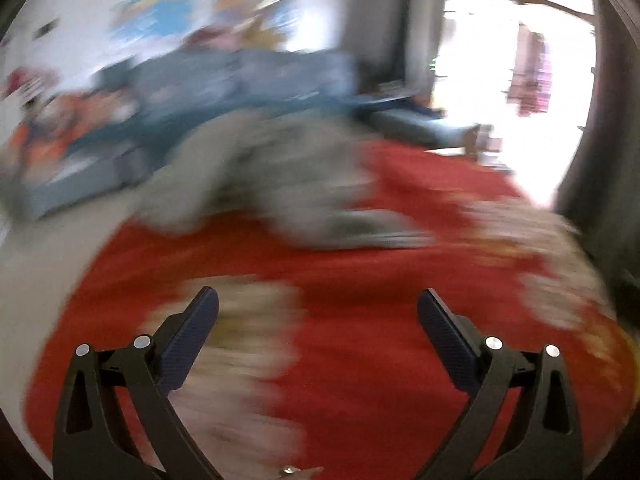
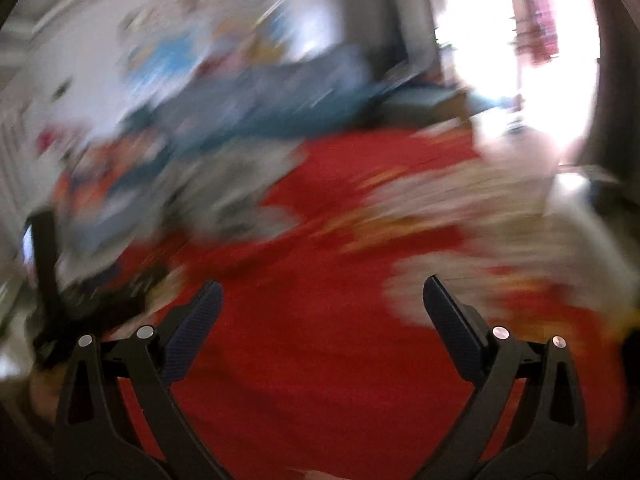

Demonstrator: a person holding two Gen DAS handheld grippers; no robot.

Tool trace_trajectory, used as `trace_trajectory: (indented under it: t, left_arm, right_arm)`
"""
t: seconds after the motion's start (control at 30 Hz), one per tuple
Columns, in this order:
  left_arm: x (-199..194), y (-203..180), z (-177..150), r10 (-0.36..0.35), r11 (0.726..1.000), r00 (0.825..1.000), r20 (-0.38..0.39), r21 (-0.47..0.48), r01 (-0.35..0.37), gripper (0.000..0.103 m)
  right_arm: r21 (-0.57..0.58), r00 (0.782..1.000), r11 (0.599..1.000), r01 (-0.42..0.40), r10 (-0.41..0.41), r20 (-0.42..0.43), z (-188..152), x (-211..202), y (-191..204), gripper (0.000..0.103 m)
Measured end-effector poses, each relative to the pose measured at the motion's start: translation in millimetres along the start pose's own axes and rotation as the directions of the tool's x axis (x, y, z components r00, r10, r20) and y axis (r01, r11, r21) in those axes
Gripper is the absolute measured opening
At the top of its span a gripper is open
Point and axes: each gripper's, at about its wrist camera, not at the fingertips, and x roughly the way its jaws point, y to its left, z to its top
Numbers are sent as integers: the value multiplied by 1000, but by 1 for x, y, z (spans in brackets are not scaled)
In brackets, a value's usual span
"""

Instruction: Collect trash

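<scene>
Both the left gripper and right gripper hang spread and empty over the blurred red patterned carpet, so no trash appears collected yet.

Left gripper: jaws spread wide, nothing between them
Below: red rug with pale patterning
Beyond: grey heap, blue sofa; heavy blur
Right: bright doorway

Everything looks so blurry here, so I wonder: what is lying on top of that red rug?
A grey-brown heap lies on the red rug, with pale patches nearer the camera, perhaps its pattern or litter. Blur hides what they are, and the heap covers the rug beneath.
</scene>
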Motion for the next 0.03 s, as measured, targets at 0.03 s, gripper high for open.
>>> trace_trajectory:
  t: [0.03]
  left_arm:
    - [18,29,2,91,995,995,-47,-26,-92,97]
  right_arm:
    - [-39,995,998,-56,52,-83,3,37,32,92]
